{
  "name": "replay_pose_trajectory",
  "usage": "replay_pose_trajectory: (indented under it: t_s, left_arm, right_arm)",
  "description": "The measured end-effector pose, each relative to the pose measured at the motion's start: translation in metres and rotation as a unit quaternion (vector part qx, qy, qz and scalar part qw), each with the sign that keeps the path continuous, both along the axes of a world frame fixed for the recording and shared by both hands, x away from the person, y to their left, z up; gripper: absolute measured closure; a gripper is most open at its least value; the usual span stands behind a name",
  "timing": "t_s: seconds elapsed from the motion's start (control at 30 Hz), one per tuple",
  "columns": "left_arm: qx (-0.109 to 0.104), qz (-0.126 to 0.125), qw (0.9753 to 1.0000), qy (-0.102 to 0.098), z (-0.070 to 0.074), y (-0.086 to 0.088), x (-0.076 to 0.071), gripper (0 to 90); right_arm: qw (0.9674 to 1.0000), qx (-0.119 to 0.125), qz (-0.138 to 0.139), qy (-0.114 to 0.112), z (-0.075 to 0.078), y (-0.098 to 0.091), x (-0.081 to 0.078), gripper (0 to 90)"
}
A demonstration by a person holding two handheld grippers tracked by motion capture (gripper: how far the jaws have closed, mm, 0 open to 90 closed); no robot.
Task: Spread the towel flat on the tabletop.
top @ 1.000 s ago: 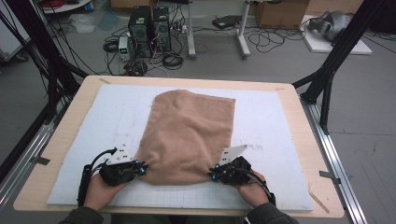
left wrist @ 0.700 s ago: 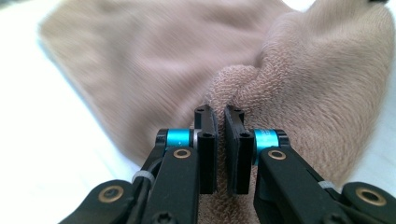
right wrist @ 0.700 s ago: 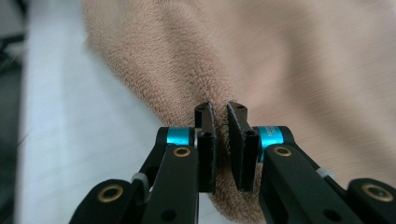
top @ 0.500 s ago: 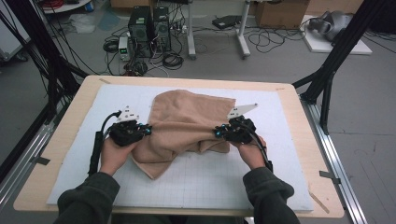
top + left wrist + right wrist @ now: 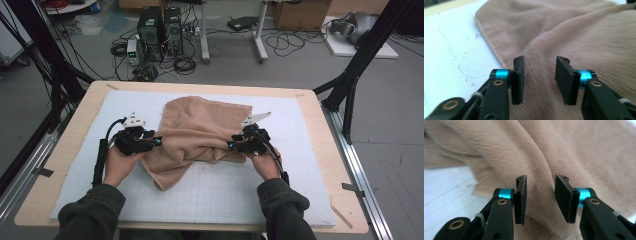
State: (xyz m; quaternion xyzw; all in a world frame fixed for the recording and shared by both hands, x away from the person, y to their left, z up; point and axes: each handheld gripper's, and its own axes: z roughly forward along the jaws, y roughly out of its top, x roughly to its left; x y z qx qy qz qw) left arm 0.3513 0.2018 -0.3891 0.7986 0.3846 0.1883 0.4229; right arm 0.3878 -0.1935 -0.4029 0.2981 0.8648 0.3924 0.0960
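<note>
Two hand-held grippers (image 5: pixel 159 142) (image 5: pixel 231 145), jaws just opened, flank one tan towel (image 5: pixel 200 132).

**Tan towel half folded on the white mat**

A tan, short-piled towel (image 5: pixel 200 132) lies rumpled on the white gridded mat (image 5: pixel 210 195), toward its far edge and about midway between its left and right edges. The near part is doubled back over the rest in soft ridges, and one corner trails toward the near-left.

a light wooden rectangular table (image 5: pixel 70 145) carries a white gridded mat (image 5: pixel 220 195); a rumpled tan plush towel (image 5: pixel 200 130) lies on the mat.
</note>
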Motion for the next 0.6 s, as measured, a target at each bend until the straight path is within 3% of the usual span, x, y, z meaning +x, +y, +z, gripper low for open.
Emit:
replay_pose_trajectory:
  t_s: [0.17, 0.2, 0.3, 0.37, 0.47, 0.6]
  left_arm:
    - [-0.026, -0.011, 0.9995, -0.014, 0.011, 0.009, -0.027, 50.2]
    - [-0.034, -0.016, 0.9992, -0.013, 0.011, 0.008, -0.033, 49.4]
    - [-0.028, -0.034, 0.999, -0.008, 0.006, 0.003, -0.045, 47.8]
    - [-0.041, -0.046, 0.9981, 0.001, -0.001, -0.002, -0.053, 45.7]
    - [-0.038, -0.058, 0.9974, 0.019, -0.016, -0.01, -0.065, 41.6]
    - [-0.003, -0.068, 0.9969, 0.04, -0.033, -0.02, -0.068, 40.0]
  right_arm:
    - [0.9994, 0.016, 0.004, -0.031, 0.01, -0.012, -0.029, 60.1]
    - [0.9994, 0.015, 0.008, -0.032, 0.011, -0.011, -0.033, 60.0]
    - [0.9987, 0.012, 0.026, -0.041, 0.011, -0.006, -0.046, 60.0]
    - [0.9982, 0.008, 0.041, -0.043, 0.009, 0.001, -0.052, 60.0]
    - [0.997, 0.006, 0.066, -0.041, 0.003, 0.016, -0.057, 60.0]
    - [0.9966, -0.016, 0.072, -0.037, -0.007, 0.034, -0.053, 57.9]
